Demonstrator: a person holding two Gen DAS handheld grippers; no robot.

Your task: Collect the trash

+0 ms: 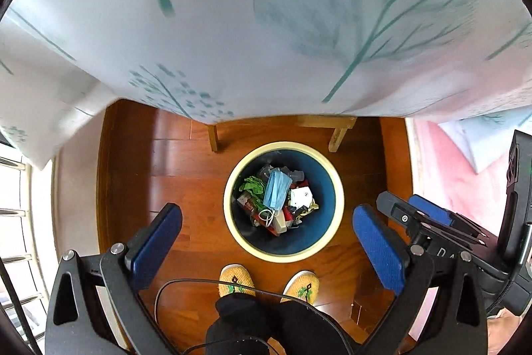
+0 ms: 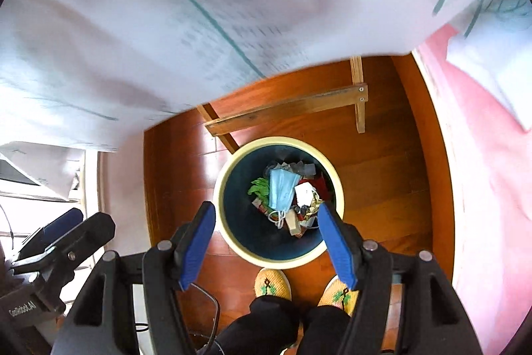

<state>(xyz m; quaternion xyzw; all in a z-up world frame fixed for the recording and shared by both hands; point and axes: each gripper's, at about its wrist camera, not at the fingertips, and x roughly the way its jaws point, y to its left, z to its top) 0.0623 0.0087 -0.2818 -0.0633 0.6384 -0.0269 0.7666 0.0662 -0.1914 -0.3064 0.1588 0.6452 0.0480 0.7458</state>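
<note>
A round bin (image 1: 232,215) (image 2: 221,175), cream rim and dark blue inside, stands on the wooden floor below both grippers. In it lie a blue face mask (image 1: 276,188) (image 2: 281,190), green scraps (image 1: 250,185) (image 2: 261,187), a white card (image 1: 301,197) (image 2: 304,191) and several wrappers. My left gripper (image 1: 267,222) hangs open above the bin with nothing between its blue pads. My right gripper (image 2: 266,222) also hangs open and empty above the bin; it shows at the right edge of the left wrist view (image 1: 429,215).
A table with a white, teal-leaf cloth (image 1: 266,22) (image 2: 199,5) overhangs the far side, its wooden legs and rail (image 2: 286,108) behind the bin. A person's yellow slippers (image 1: 236,280) (image 2: 272,283) stand close to the bin. A pink cover (image 2: 482,155) lies at right.
</note>
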